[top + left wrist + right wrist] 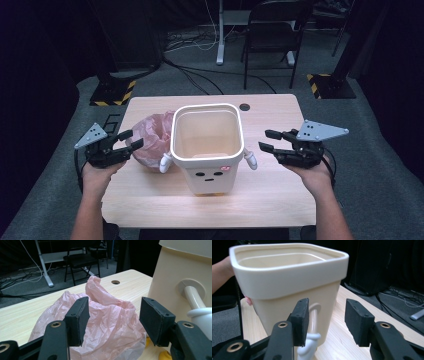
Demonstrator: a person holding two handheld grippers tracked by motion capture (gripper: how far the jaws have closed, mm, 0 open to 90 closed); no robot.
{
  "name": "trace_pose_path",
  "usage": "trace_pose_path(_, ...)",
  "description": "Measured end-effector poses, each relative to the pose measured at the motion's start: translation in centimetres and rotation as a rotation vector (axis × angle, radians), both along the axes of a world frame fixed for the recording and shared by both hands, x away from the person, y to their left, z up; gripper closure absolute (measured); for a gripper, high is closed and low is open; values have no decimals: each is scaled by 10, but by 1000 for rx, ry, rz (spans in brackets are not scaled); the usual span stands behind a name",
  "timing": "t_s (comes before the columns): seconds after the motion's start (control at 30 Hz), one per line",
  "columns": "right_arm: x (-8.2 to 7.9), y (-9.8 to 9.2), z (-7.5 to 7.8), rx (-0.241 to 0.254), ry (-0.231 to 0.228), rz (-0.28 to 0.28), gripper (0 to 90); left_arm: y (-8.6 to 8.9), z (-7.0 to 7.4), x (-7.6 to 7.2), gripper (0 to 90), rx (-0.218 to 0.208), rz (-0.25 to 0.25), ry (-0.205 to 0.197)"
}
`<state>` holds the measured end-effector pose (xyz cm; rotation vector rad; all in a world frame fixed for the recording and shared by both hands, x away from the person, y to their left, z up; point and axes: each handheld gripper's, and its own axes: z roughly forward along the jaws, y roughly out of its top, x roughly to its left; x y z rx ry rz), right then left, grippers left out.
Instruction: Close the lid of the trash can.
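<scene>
Cream plastic rises just ahead of the right gripper (pixel 270 140): a square bin (pixel 207 150) with a thick rolled rim stands mid-table, and the gripper's jaws are spread apart with nothing between them, aimed at the bin's side. From the right gripper view, the small white arm (pixel 310 345) sticking out of the bin's wall sits right past the pads (pixel 301 321), partly behind the nearer one; the high view adds what that camera misses, a face of two dark eyes, a mouth and a pink cheek on the bin's front. On the other side, the left gripper (pixel 131 140) also stands open and empty. Directly beyond its jaws lies a crumpled pink plastic bag (pixel 107 322), heaped against the bin's far wall; the left gripper view shows its wrinkles closely and the bin's other white arm (pixel 197 307) at the edge. Farther off, a round hole (pixel 115 282) pierces the wooden table (pixel 270 200), then a black folding chair (pixel 275 35) on grey floor.
</scene>
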<state>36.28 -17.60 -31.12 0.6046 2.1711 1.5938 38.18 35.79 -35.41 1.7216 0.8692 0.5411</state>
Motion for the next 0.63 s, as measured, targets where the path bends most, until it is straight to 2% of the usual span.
trace_pose_path(0.1, 1, -3, -8, -3, 17, -25, 527, 0, 0, 0, 406, 3, -1, 2)
trace_pose_path(0.27, 1, -5, -15, -4, 20, -38, 524, -1, -1, 1, 405, 8, 0, 5)
trace_pose_path(0.43, 0, -7, -25, -1, 45, -47, 517, -1, -1, 2, 398, 8, 4, 5)
trace_pose_path(0.47, 0, -8, -30, 3, 59, -50, 499, -1, -1, 2, 393, 7, 6, 3)
trace_pose_path(0.63, 0, -8, -40, 5, 70, -53, 455, 2, 0, 3, 383, 4, 21, -1)
